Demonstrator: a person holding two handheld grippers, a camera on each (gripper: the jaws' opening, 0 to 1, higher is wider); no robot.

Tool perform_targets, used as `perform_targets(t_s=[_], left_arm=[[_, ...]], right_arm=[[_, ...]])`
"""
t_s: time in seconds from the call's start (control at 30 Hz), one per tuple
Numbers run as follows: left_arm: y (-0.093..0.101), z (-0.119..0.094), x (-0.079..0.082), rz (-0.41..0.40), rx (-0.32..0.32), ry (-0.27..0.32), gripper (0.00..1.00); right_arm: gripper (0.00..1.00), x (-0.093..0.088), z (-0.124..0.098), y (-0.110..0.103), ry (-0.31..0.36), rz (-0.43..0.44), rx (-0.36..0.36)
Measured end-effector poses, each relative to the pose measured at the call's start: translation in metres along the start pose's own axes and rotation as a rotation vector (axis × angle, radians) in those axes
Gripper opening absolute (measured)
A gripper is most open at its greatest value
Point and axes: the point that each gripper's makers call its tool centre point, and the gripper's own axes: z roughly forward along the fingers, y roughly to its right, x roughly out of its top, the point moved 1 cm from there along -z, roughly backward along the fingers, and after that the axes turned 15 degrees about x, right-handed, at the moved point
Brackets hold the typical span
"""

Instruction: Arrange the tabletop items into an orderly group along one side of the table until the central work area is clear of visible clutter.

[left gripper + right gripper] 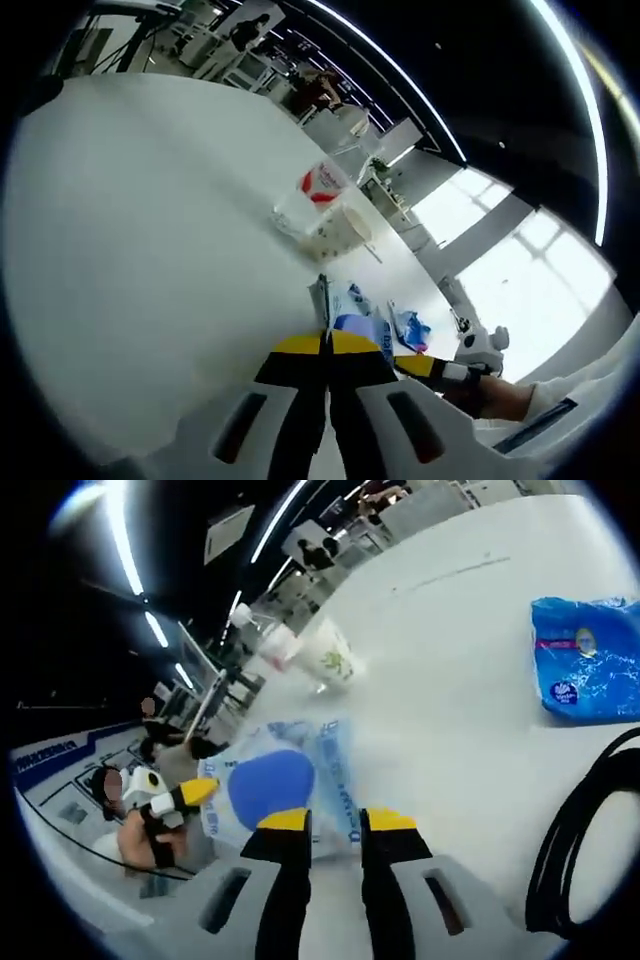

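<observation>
Left claw (pixel 327 350) we see clenched on nothing; right claw (pixel 335 825) sits slightly parted beside a wipes pack (pixel 275 785). Cups (pixel 335 228) stand on our surface (pixel 140 230).

Ahead of your right gripper (pixel 334 825), the plastic packet (pixel 285 785) with the blue disc is motion-blurred; its print cannot be read, and whether the narrowly parted jaws touch it cannot be told. To the far right of those jaws, the blue tissue pack (pixel 588 658) and the black cable (pixel 580 840) are cut off by the view's rim. Beyond your left gripper (pixel 328 345), the jaws cover the near part of the blue packets (pixel 365 318). Past them, the paper cup (pixel 338 230) hides part of the clear container (pixel 296 212); the red label (pixel 322 182) is too small to read.
</observation>
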Motion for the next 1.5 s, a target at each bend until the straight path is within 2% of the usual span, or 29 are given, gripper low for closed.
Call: perform_targets(t_s=[0.07,0.17,0.27,0.4,0.47,0.5,0.57,0.63,0.73,0.83,0.9,0.97,1.03,1.07,1.1,1.13,1.2,1.33,1.4,1.5], left_arm=[[0.001,0.001,0.001,0.014,0.005,-0.009,0.0],[0.006,0.005,0.002,0.055,0.028,-0.021,0.0],[0.02,0.013,0.004,0.125,0.031,-0.033,0.0],[0.04,0.029,0.005,0.238,0.028,-0.048,0.0],[0.048,0.035,0.008,0.225,0.017,-0.045,0.0],[0.054,0.038,0.013,0.206,0.002,-0.028,0.0],[0.064,0.043,0.018,0.116,-0.028,-0.031,0.0],[0.069,0.045,0.022,0.067,-0.049,-0.025,0.0],[0.084,0.049,0.022,-0.066,-0.117,-0.047,0.15],[0.1,0.052,0.016,-0.072,-0.169,-0.061,0.2],[0.108,0.054,0.009,-0.072,-0.198,-0.08,0.23],[0.113,0.055,0.005,-0.041,-0.208,-0.073,0.21],[0.112,0.058,-0.003,0.058,-0.186,-0.087,0.08],[0.111,0.061,0.0,0.102,-0.155,-0.06,0.02],[0.108,0.064,0.002,0.127,-0.118,-0.049,0.0],[0.107,0.068,0.006,0.161,-0.091,-0.037,0.0],[0.108,0.077,0.012,0.176,-0.097,-0.027,0.0],[0.115,0.09,0.018,0.243,-0.061,-0.016,0.0],[0.121,0.096,0.021,0.265,-0.065,-0.016,0.0],[0.129,0.104,0.027,0.344,-0.06,-0.007,0.0]], right_arm=[[0.0,0.001,-0.004,-0.006,-0.019,-0.028,0.036],[0.0,0.01,-0.012,-0.011,0.012,-0.04,0.032],[0.0,0.021,-0.026,-0.013,0.095,0.046,0.007],[0.0,0.028,-0.046,-0.008,0.144,0.084,-0.03],[0.0,0.036,-0.053,-0.01,0.199,0.117,-0.023],[0.0,0.044,-0.059,-0.012,0.251,0.138,-0.012],[0.0,0.059,-0.07,-0.017,0.34,0.178,0.022],[0.0,0.072,-0.081,-0.018,0.407,0.174,0.025],[0.0,0.077,-0.091,-0.014,0.439,0.156,-0.003],[0.0,0.084,-0.101,-0.006,0.529,0.228,-0.004],[0.0,0.084,-0.106,-0.001,0.557,0.251,-0.014],[0.0,0.085,-0.109,0.001,0.568,0.265,-0.013],[0.0,0.087,-0.111,0.002,0.577,0.27,-0.017],[0.0,0.088,-0.112,0.003,0.581,0.272,-0.023],[0.0,0.09,-0.113,0.002,0.587,0.272,-0.023],[0.0,0.093,-0.112,0.001,0.59,0.272,-0.018],[0.0,0.095,-0.109,0.0,0.581,0.257,-0.026],[0.0,0.098,-0.105,0.006,0.582,0.249,-0.051],[0.0,0.099,-0.106,0.01,0.587,0.247,-0.068],[0.0,0.103,-0.107,0.019,0.597,0.252,-0.086]])
